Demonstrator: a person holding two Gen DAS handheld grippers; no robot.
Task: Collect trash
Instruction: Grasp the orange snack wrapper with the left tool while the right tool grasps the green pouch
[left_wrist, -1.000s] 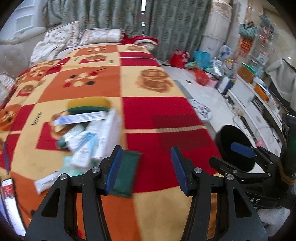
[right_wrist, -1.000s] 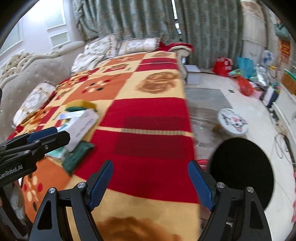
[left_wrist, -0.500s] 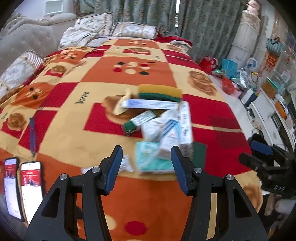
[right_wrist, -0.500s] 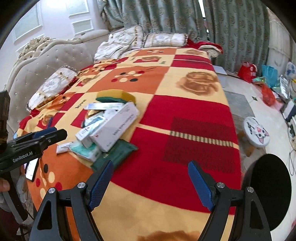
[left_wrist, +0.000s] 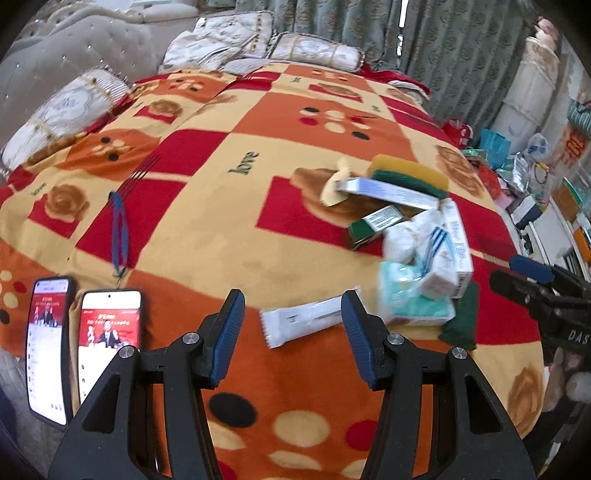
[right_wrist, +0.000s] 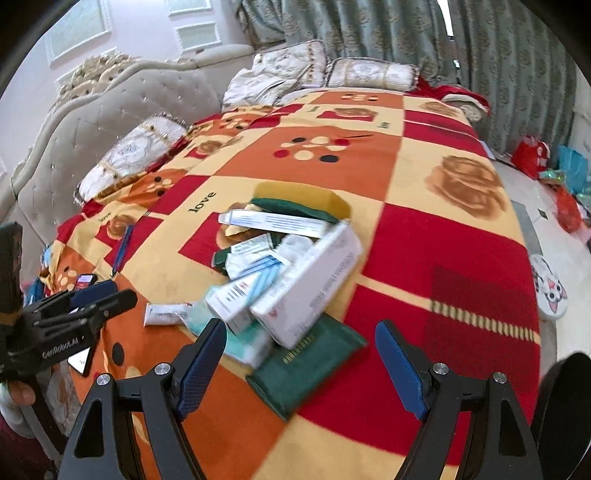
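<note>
A heap of trash lies on the bed's patchwork blanket (left_wrist: 221, 229): a yellow and green sponge (left_wrist: 408, 174), long white cartons (right_wrist: 310, 288), a small green box (left_wrist: 373, 225), a teal tissue pack (left_wrist: 413, 304), a flat dark green packet (right_wrist: 306, 363) and a white wrapper (left_wrist: 306, 320). My left gripper (left_wrist: 291, 325) hovers open just above the white wrapper, nothing between its pads. My right gripper (right_wrist: 301, 363) hangs open over the green packet and the near end of the cartons, touching none of them. Each gripper shows at the edge of the other's view.
Two lit phones (left_wrist: 107, 328) lie at the bed's near left edge, a blue lanyard (left_wrist: 119, 232) beyond them. Pillows (right_wrist: 129, 155) and a padded headboard (right_wrist: 110, 107) lie at the far left. A dark round bin (right_wrist: 569, 410) stands low right; bags (right_wrist: 532, 155) clutter the floor.
Both views have swung left from the bed's right edge and the bin onto the trash heap. The left gripper now hangs over the white wrapper, the right over the green packet. Jaw gaps unchanged.
</note>
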